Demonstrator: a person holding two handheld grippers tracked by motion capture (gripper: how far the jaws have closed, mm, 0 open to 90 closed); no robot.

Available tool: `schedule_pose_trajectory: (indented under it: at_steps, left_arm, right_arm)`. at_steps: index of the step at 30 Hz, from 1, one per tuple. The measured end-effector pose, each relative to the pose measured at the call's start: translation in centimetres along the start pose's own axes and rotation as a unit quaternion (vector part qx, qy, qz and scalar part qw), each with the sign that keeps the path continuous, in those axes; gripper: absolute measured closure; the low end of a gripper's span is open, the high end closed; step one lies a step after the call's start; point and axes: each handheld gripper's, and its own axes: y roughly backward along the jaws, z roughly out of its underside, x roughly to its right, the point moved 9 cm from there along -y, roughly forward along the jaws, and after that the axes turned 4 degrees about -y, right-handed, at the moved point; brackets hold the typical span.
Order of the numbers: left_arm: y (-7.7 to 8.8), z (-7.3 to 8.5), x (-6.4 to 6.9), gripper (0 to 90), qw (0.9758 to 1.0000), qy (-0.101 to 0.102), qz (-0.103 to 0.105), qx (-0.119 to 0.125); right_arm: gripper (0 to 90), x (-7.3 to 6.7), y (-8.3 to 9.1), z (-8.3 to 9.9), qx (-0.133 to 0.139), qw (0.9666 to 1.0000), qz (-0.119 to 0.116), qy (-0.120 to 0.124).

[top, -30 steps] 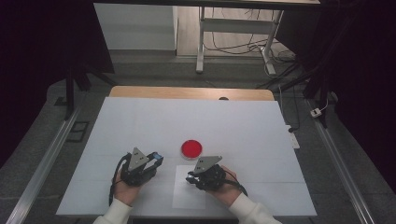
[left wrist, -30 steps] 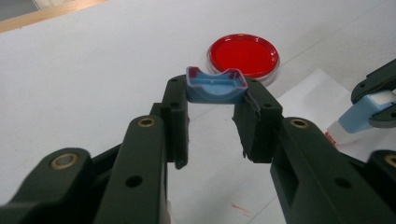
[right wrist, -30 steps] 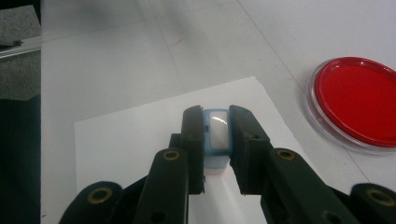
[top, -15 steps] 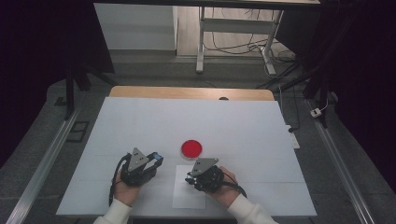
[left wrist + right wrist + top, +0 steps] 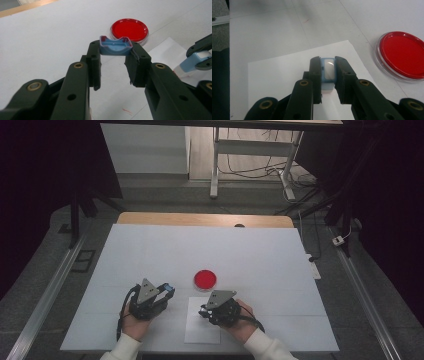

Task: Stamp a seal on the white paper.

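We see a small blue plastic cap [image 5: 115, 46] clamped between the left gripper's [image 5: 115, 62] fingers, and a pale blue stamp body [image 5: 328, 71] pinched by the right gripper [image 5: 328, 75] over white paper [image 5: 279, 72]. Both hands rest low on the white surface [image 5: 150, 250], near a round clear dish holding red ink [image 5: 205, 279].

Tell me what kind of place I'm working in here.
Probably a lab or recording workshop, not a home: a white-covered table standing on grey floor, loose cables around a metal stand behind it, and a red ink pad beside a paper sheet.
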Motion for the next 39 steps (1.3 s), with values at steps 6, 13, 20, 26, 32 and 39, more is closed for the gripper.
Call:
schedule_pose_trajectory:
  at_steps: [6, 13, 20, 26, 32, 39]
  left_arm:
    - [0.08, 0.02, -0.11, 65.8, 1.0000, 0.002, 0.000, 0.001]
    - [0.07, 0.03, -0.04, 65.8, 1.0000, 0.000, 0.000, 0.000]
    - [0.05, 0.07, -0.24, 65.8, 1.0000, 0.002, -0.002, 0.000]
    - [0.02, 0.12, -0.35, 65.8, 1.0000, 0.003, -0.002, -0.001]
    - [-0.02, 0.13, -0.42, 65.8, 1.0000, 0.003, -0.002, -0.001]
    - [0.06, 0.10, -0.45, 65.8, 1.0000, 0.004, -0.003, 0.001]
  right_arm:
    - [76.0, 0.00, 0.01, 0.07, 0.007, 1.0000, -0.001, -0.002]
    - [75.9, 0.00, 0.06, 0.20, 0.012, 0.9999, -0.001, -0.001]
    - [75.8, 0.09, 0.07, 0.16, 0.012, 0.9999, -0.004, -0.005]
    - [75.6, 0.18, 0.16, 0.10, 0.013, 0.9999, -0.011, -0.001]
    - [75.5, 0.05, 0.55, -0.24, 0.021, 0.9997, -0.011, 0.004]
    - [75.3, 0.09, 0.77, -0.33, 0.025, 0.9996, -0.015, -0.003]
